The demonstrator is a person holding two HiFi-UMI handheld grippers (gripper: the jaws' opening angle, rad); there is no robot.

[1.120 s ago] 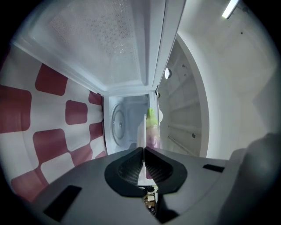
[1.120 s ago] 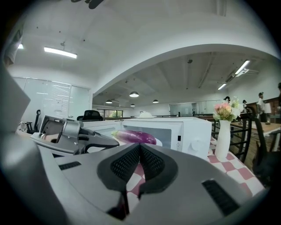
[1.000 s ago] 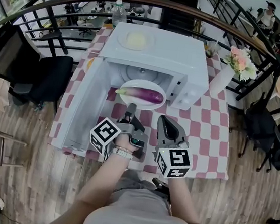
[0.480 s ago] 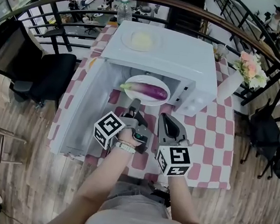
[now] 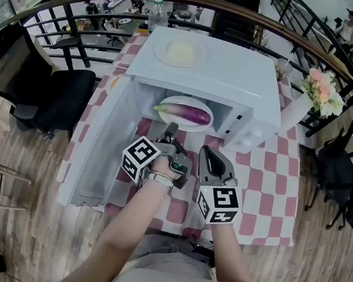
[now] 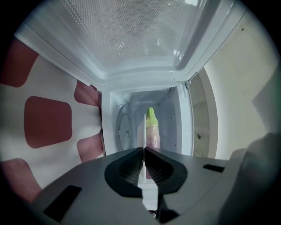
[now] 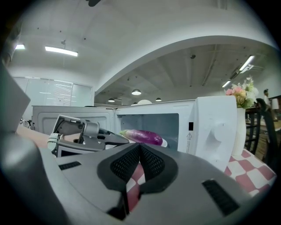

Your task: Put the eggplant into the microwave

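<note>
The purple eggplant [image 5: 185, 113] with a green stem lies on a white plate [image 5: 168, 101] inside the white microwave [image 5: 235, 80], whose door [image 5: 100, 140] hangs open to the left. My left gripper [image 5: 169, 130] is shut and empty, just in front of the opening and pointing at the plate. In the left gripper view the eggplant [image 6: 151, 125] shows beyond the closed jaws. My right gripper [image 5: 204, 151] is also shut and empty, beside the left one over the checked cloth. From the right gripper view the eggplant [image 7: 142, 136] rests in the cavity, with the left gripper [image 7: 88, 136] to its left.
A second plate [image 5: 180, 51] sits on top of the microwave. A water bottle [image 5: 157, 13] stands behind it and a vase of flowers [image 5: 320, 88] at the right. The red-and-white checked tablecloth [image 5: 258, 179] covers the table. A black chair [image 5: 47, 99] stands at the left by the railing.
Both grippers have drawn back a little from the microwave opening and sunk lower. The eggplant and plate stay inside the cavity. Both pairs of jaws remain shut.
</note>
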